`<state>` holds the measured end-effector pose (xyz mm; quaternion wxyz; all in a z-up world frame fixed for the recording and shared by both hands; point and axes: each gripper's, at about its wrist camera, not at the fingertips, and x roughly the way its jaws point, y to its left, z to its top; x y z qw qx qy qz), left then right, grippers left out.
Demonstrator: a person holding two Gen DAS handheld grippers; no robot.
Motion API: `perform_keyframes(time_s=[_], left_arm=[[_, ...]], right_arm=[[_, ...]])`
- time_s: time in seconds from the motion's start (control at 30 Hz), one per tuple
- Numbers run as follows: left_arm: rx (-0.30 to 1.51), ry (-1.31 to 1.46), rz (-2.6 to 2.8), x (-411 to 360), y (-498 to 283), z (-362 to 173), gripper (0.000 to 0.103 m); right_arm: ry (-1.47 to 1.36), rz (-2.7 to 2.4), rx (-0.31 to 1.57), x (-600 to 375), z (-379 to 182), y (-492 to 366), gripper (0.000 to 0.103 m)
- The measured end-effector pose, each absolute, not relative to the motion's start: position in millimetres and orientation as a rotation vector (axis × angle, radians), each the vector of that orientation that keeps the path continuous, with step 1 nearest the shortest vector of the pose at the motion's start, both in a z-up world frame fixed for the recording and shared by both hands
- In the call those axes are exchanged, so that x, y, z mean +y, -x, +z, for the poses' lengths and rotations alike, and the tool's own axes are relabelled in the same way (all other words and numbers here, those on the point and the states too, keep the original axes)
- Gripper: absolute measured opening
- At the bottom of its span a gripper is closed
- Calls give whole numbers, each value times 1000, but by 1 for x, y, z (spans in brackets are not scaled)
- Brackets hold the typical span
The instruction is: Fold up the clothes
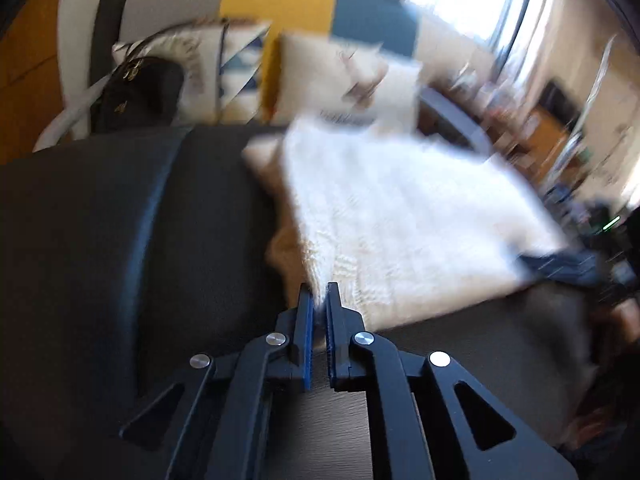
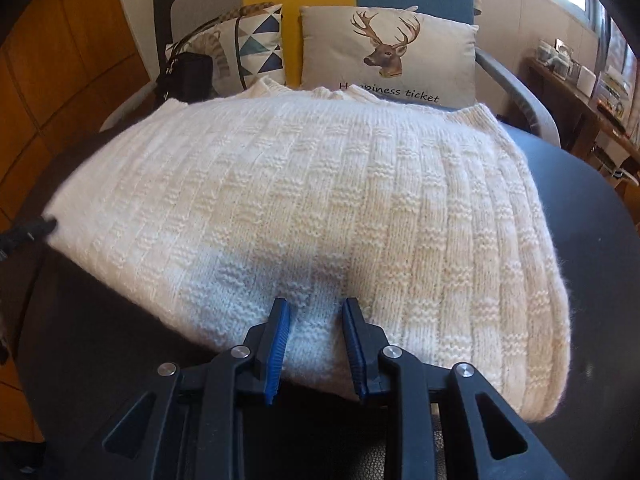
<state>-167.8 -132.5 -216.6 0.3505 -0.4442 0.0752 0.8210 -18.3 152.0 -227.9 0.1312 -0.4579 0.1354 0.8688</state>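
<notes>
A cream ribbed knit sweater lies folded on a black padded seat. My right gripper stands open at the sweater's near edge, its blue pads either side of a bulge of knit without squeezing it. In the blurred left wrist view the sweater stretches away to the right. My left gripper is shut on its near corner, with a sliver of white knit between the pads. The same gripper shows as a dark tip at the sweater's left corner in the right wrist view.
Behind the seat stands a grey, yellow and blue sofa with a deer cushion, a triangle-patterned cushion and a black handbag. A grey armrest and a cluttered wooden side table lie to the right. Bare black seat extends to the left.
</notes>
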Motion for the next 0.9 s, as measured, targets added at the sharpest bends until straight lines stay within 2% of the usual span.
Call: perform_keyframes(time_s=[0.07,0.2,0.37,0.47,0.6,0.7,0.83,0.9], left_arm=[[147,1199,2119,-137,170,-225,5],[62,1164,2200,-150,164,-198,19],[-67,1087,2137,-150,156,-173,26],[73,1090,2077,-113,150,-184,26],[273,1174,2059,-82,145,-219,26],[275,1146,2064,-89,138,-211,26],[179,1066,2014,-72,141,-183,26],[160,1008,1981,-52,140,-170,26]], right_arm=[[1320,2527,412,154,-228,17,28],[1320,2528,415,152,-225,15,28],[1245,2612,451,138,-196,17,28],[1262,2709,437,110,-188,30,28],[1442,2635,327,82,-223,50,28],[1418,2664,227,73,-235,45,28],[1331,2676,375,86,-216,36,27],[1270,2636,323,91,-205,29,28]])
